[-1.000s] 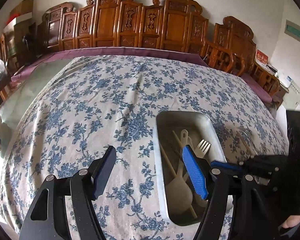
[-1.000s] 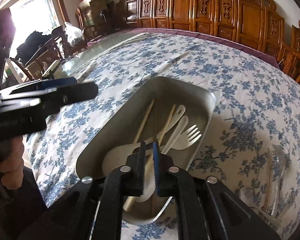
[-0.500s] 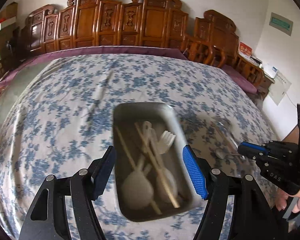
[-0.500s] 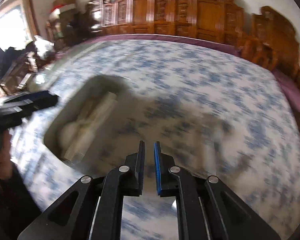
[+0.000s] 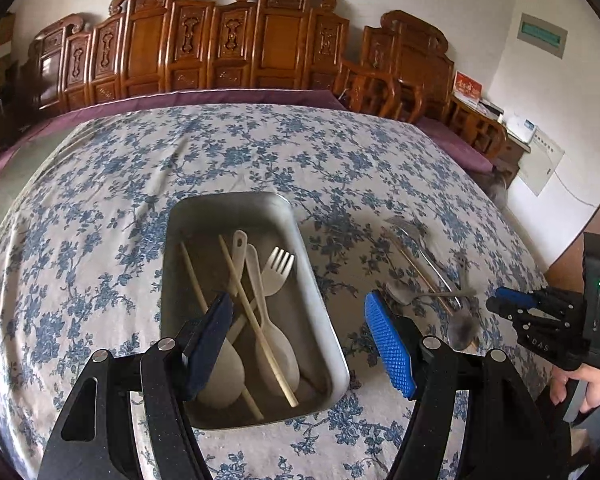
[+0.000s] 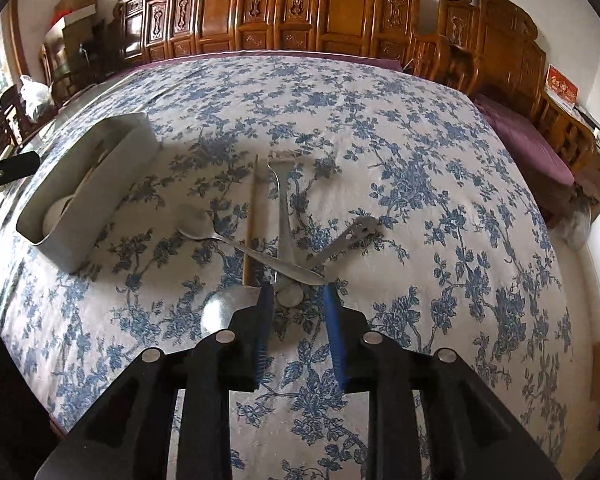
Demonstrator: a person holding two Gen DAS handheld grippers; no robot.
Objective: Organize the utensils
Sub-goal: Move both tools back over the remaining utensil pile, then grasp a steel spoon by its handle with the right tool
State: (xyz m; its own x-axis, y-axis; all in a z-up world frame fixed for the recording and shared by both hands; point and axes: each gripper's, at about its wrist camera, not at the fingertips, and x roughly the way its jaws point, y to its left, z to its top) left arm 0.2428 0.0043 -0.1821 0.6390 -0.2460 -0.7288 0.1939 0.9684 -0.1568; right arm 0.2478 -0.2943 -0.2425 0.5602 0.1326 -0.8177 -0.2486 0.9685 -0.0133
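Utensils (image 5: pixel 256 312) are seen lying in a metal tray (image 5: pixel 320 300) in the left view, on a flowered cloth (image 5: pixel 100 208). The left gripper (image 5: pixel 300 340) is held tilted down over the tray, jaws wide apart and empty.

More metal cutlery (image 6: pixel 284 236) is seen crossed on the cloth in the right view. The right gripper (image 6: pixel 298 308) is pointed down at it, jaws just opened, nothing pinched.

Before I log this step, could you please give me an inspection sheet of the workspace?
Surface: floral tablecloth, creased.
Job's things: metal tray holding pale spoons, a pale fork and chopsticks; metal utensils and one chopstick crossed on the cloth beside it.
Clutter: nothing seen.
Grippers: left gripper open above the tray; right gripper just opening, empty, over the loose pile.
Cables: nothing seen.
Surroundings: carved wooden chairs along the wall.
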